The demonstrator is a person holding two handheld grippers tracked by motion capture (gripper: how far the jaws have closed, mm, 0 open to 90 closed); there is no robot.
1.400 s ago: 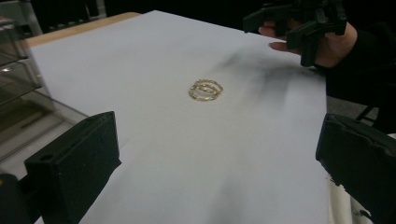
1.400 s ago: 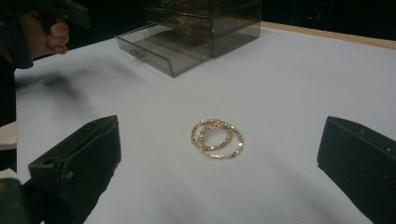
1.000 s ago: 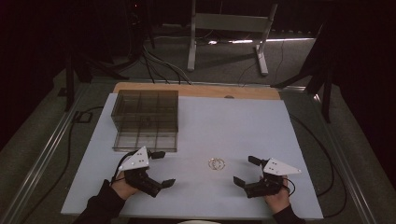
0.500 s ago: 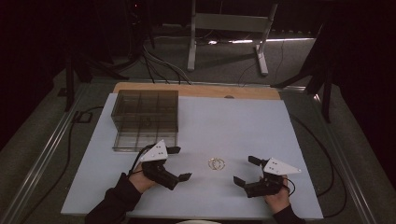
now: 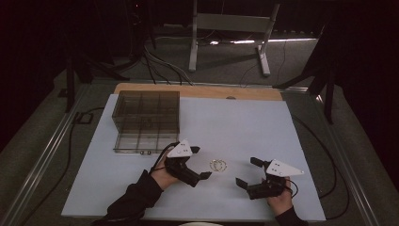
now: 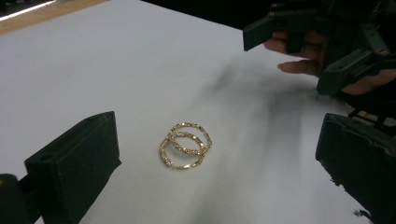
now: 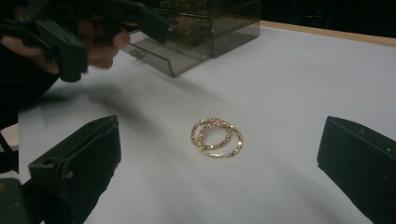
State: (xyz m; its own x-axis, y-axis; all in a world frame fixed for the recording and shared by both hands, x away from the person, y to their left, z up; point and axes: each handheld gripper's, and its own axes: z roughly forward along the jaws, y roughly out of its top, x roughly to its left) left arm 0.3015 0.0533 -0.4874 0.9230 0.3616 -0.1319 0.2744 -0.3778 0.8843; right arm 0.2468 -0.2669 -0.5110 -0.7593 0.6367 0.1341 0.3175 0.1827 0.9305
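Two thin gold hoops [image 6: 185, 145] overlapping, matte white table [image 6: 93, 70], blocky black tongs [image 5: 197, 163] wide

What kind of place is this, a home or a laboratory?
Probably a lab or recording studio, not a home: a white table in a dark room, cables on the floor, a metal stand behind. Both grippers, left and right, open, flank two gold rings.
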